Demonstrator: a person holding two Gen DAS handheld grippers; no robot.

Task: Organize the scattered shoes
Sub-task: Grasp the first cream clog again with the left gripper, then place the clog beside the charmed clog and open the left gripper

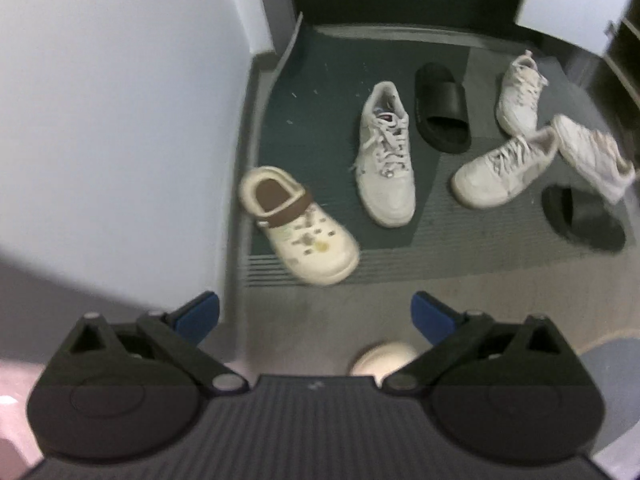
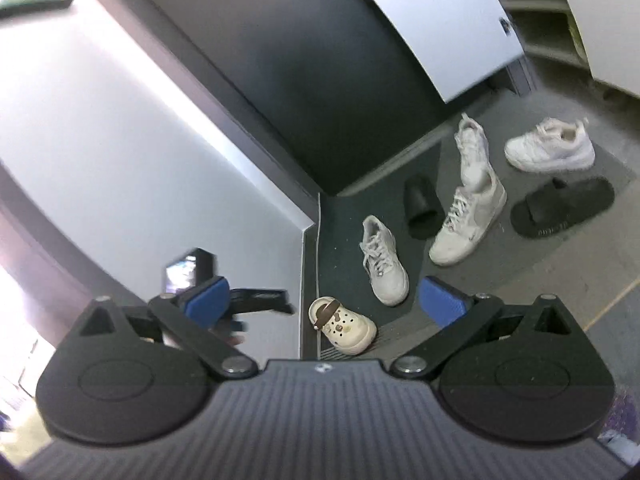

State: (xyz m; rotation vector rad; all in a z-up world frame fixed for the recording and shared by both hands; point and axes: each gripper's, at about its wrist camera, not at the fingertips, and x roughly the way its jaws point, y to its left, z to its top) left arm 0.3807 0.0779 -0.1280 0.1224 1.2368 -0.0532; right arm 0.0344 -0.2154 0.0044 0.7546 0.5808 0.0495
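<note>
Hovering above the floor (image 1: 500, 280) with nothing in hand, both tools look to be at the opening step: choosing a first shoe. Largest among the things is the dark mat (image 1: 320, 92) in the corner by the wall and door; no rack or box holds any shoe, though open shelves (image 2: 532, 12) show at the right edge of the right wrist view, too blurred to tell their contents. On and beside the mat lie a white sneaker (image 1: 386, 156), three more white sneakers near its right edge, two black slides (image 1: 440, 106) well apart, and a cream clog (image 1: 300, 226) at the near left corner. The left gripper (image 1: 316, 316) has its jaws wide apart, empty; the right gripper (image 2: 324, 300) likewise. The next move probably calls for lowering onto the clog, the nearest, and closing on its rim.
</note>
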